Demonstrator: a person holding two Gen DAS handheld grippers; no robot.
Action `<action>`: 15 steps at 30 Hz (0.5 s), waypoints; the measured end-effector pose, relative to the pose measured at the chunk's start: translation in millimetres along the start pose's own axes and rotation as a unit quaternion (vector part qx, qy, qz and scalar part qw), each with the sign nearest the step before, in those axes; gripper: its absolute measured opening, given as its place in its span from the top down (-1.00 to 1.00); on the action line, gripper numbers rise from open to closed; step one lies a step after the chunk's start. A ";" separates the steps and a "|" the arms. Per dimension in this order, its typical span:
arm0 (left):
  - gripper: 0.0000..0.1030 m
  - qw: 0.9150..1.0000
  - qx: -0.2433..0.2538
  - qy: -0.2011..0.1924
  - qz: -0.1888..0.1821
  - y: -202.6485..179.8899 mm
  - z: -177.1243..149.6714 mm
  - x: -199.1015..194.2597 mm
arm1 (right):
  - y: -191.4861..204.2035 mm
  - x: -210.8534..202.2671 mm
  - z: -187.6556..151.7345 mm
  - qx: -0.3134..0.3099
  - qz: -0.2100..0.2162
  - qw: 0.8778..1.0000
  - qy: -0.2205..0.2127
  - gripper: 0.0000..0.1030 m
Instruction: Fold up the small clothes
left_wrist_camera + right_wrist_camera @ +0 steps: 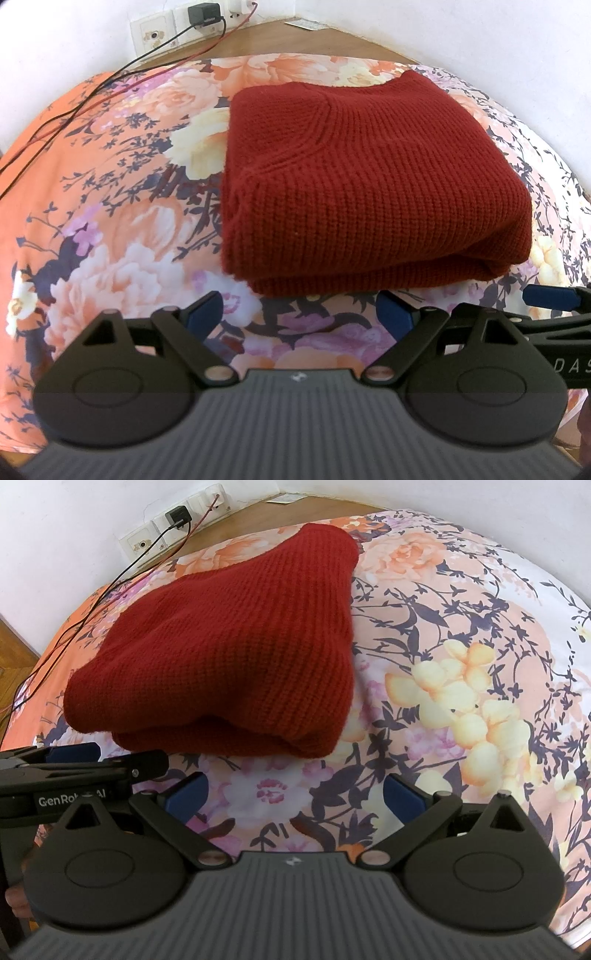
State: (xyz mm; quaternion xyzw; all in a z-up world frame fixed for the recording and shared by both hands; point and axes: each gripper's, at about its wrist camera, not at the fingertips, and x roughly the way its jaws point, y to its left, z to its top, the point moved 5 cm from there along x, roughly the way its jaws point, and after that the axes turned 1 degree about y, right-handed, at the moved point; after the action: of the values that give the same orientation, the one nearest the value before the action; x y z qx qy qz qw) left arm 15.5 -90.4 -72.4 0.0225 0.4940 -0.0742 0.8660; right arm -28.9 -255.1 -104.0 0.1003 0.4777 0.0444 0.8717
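Sweater: your red knit sweater (pixel 369 177) is folded into a thick stack, lying flat on the floral sheet (pixel 110 221), toward the far side of the cloth. In the R wrist view the same stack (pixel 229 657) sits left of centre, folded edge facing you.
Left gripper: your left gripper (pixel 299 314) has its jaws spread wide w/ nothing between them; blue pads (pixel 203 308) sit just short of the sweater's near edge, not touching it.
Right gripper: your right gripper (pixel 295 794) is also spread wide and empty, near the stack's near edge but apart from it. From the L cam it shows at the right border (pixel 554 299).
Side by side: both grippers sit close together, L one visible at the left edge of the R cam (pixel 74 760).
Background: wall sockets (pixel 192 22) w/ a black plug (pixel 202 14); black and red cables (pixel 92 92) trail over the sheet's left part.
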 end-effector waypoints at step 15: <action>-0.77 1.000 -0.001 0.001 0.000 0.8 0.3 -0.5 | 0.1 0.6 0.0 0.000 0.000 1.000 0.001 -1.00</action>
State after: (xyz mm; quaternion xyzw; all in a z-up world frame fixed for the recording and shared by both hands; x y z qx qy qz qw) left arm 15.7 -89.7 -71.9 0.0218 0.4953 -0.0731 0.8653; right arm -28.5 -254.9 -104.5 0.1000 0.4786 0.0450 0.8712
